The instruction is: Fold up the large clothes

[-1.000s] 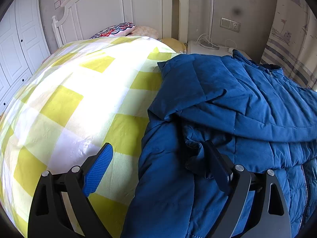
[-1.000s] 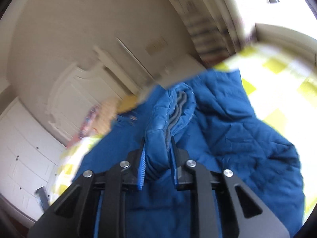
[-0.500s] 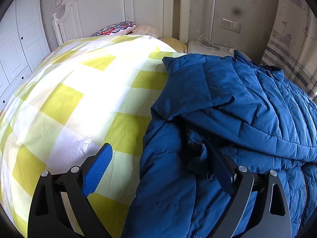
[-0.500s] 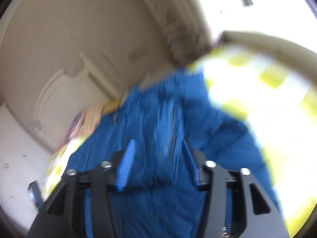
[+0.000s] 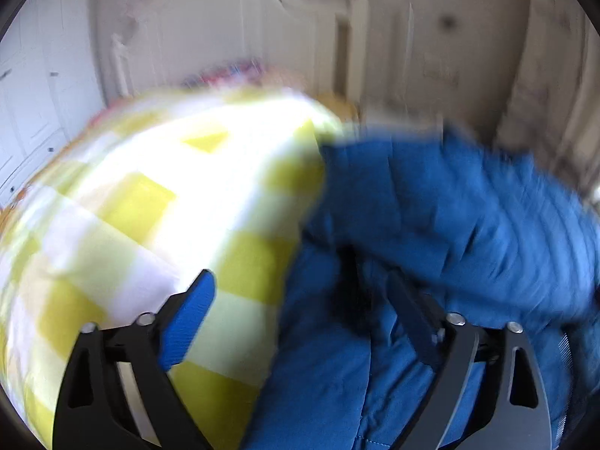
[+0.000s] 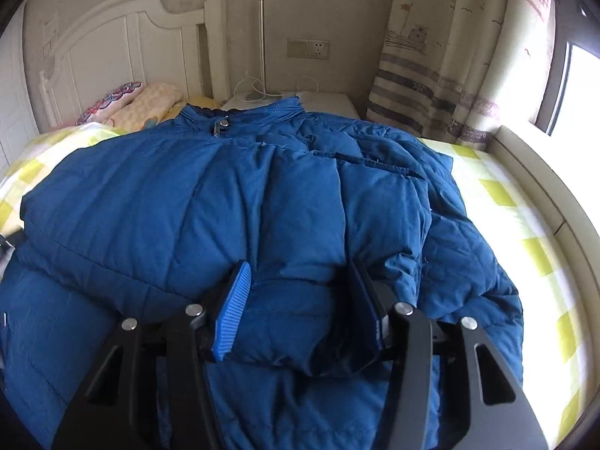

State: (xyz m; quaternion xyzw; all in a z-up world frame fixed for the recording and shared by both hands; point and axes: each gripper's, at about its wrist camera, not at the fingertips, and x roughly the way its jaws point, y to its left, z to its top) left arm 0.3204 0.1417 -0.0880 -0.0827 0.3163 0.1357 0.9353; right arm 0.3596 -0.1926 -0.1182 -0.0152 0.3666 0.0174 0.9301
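A large blue padded jacket (image 6: 210, 202) lies on the bed with a sleeve (image 6: 300, 247) folded across its front. My right gripper (image 6: 300, 292) is open, its jaws standing wide on either side of the sleeve end that rests between them. In the blurred left wrist view the jacket (image 5: 431, 225) fills the right half. My left gripper (image 5: 300, 300) is open and empty, its jaws standing wide over the jacket's left edge, left pad (image 5: 187, 318) above the quilt.
The bed has a yellow and white checked quilt (image 5: 150, 195), which also shows in the right wrist view (image 6: 525, 232). Behind are a white headboard (image 6: 112, 56), pillows (image 6: 142, 101), a nightstand (image 6: 322, 99) with cables and a curtain (image 6: 442, 56).
My right gripper has opened and let go of the sleeve, which now lies folded over the jacket front. The left wrist view has shifted and blurred; its gripper stays open.
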